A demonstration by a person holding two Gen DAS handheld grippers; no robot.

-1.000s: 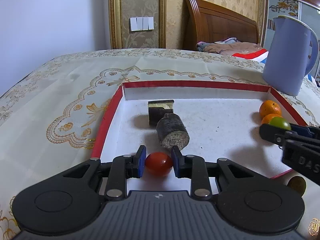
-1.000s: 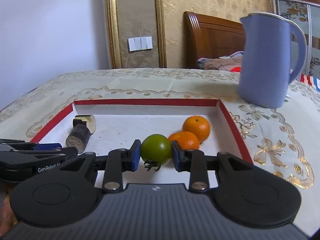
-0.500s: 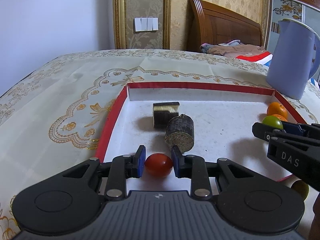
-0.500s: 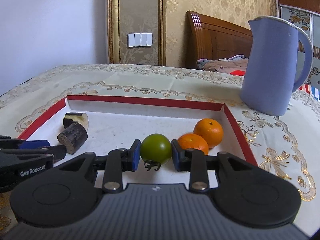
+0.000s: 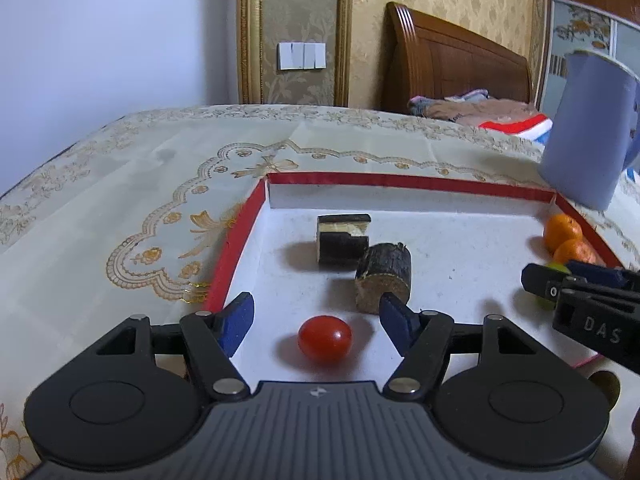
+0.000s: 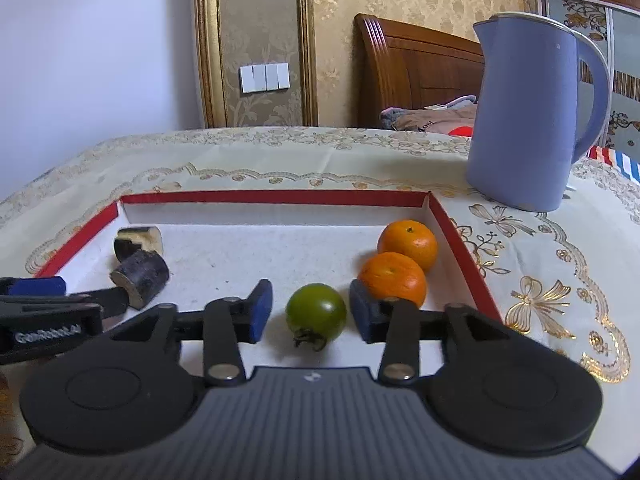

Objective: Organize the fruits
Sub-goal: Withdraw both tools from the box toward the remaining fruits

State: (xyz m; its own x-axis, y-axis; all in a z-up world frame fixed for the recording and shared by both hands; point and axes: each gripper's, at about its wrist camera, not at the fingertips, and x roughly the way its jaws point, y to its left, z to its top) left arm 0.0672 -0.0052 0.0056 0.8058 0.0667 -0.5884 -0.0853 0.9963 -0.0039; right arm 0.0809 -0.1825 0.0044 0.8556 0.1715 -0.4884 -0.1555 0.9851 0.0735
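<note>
The oval red tomato [image 5: 325, 338] lies lengthwise across the tray [image 5: 408, 181].

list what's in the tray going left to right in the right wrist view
eggplant chunk → dark log piece → green tomato → near orange → far orange

Red tomato [image 5: 325, 338], green tomato [image 6: 316, 311], two orange mandarins [image 6: 407, 243], red-rimmed white tray [image 6: 276, 197], seemingly lilac jug [image 6: 528, 120].
</note>
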